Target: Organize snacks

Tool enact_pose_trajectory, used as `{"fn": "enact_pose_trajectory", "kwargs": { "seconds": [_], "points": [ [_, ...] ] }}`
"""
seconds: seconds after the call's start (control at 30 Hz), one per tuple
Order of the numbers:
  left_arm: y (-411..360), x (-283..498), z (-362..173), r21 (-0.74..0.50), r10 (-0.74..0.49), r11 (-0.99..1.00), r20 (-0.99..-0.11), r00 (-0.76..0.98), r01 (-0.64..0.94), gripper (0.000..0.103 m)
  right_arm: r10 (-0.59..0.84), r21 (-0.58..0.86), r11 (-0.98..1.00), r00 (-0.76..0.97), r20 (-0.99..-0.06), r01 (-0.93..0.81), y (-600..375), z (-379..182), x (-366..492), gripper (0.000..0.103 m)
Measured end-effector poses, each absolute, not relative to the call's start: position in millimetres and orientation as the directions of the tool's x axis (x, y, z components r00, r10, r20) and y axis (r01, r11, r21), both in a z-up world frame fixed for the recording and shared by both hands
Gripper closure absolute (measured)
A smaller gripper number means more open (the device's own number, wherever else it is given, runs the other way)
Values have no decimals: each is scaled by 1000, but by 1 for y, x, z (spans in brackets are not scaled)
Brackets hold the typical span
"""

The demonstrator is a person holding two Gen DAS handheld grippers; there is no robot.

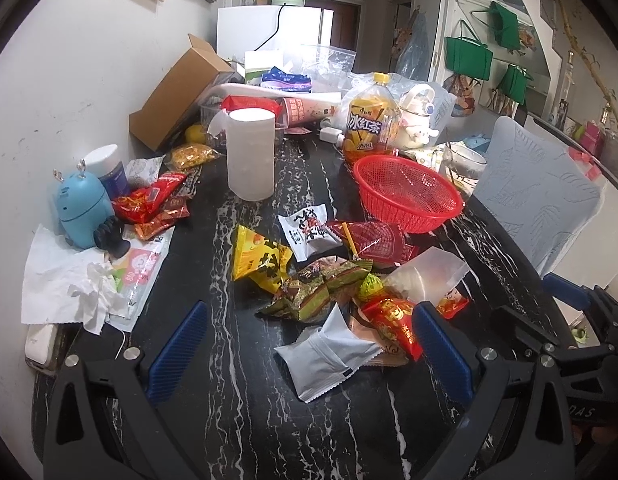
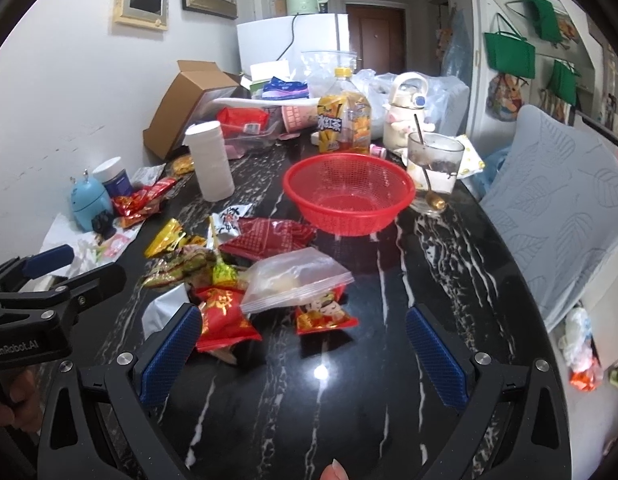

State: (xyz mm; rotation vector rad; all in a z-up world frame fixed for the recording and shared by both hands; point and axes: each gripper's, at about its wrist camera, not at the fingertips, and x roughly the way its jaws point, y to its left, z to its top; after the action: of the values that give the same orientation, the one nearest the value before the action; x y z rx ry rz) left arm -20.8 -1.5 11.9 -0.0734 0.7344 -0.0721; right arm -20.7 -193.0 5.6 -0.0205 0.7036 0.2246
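A pile of snack packets lies mid-table: a yellow packet [image 1: 259, 258], a white packet [image 1: 309, 230], a dark red packet [image 1: 375, 240], green packets [image 1: 317, 288], a silver packet [image 1: 329, 354], a red packet [image 1: 395, 322] and a clear zip bag [image 2: 297, 280]. An empty red basket [image 1: 409, 192] stands beyond them; it also shows in the right wrist view [image 2: 349, 192]. My left gripper [image 1: 309, 354] is open, just before the silver packet. My right gripper [image 2: 303, 356] is open and empty over bare table, right of the pile.
The black marble table [image 2: 389, 320] carries a white canister [image 1: 251, 154], an iced tea bottle [image 1: 369, 124], a glass with a spoon [image 2: 433, 172], a cardboard box [image 1: 177, 96], a blue toy [image 1: 83, 210] and tissues [image 1: 65, 280]. A cushioned chair [image 2: 557, 208] stands at the right.
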Motion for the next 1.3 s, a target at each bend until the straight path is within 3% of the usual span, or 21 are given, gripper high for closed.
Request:
{"fn": "enact_pose_trajectory", "kwargs": {
  "seconds": [0.67, 0.93, 1.2, 1.27, 1.3],
  "points": [
    [21, -30, -18, -169, -178, 982, -695, 697, 82, 1, 248, 53, 956, 698, -672, -289, -167, -19, -27, 1],
    [34, -23, -36, -137, -128, 990, -729, 672, 40, 1, 328, 134, 932, 625, -709, -337, -158, -39, -2, 23],
    [38, -8, -37, -124, -111, 992, -737, 666, 27, 1, 408, 222, 903, 572, -712, -368, -151, -53, 28, 34],
    [36, -7, -37, -131, -119, 991, -730, 673, 34, 1, 443, 265, 887, 534, -720, -379, -152, -58, 35, 44],
    [35, -6, -38, -138, -128, 990, -728, 674, 40, 1, 465, 293, 876, 514, -721, -382, -152, -61, 38, 54]
  ]
}}
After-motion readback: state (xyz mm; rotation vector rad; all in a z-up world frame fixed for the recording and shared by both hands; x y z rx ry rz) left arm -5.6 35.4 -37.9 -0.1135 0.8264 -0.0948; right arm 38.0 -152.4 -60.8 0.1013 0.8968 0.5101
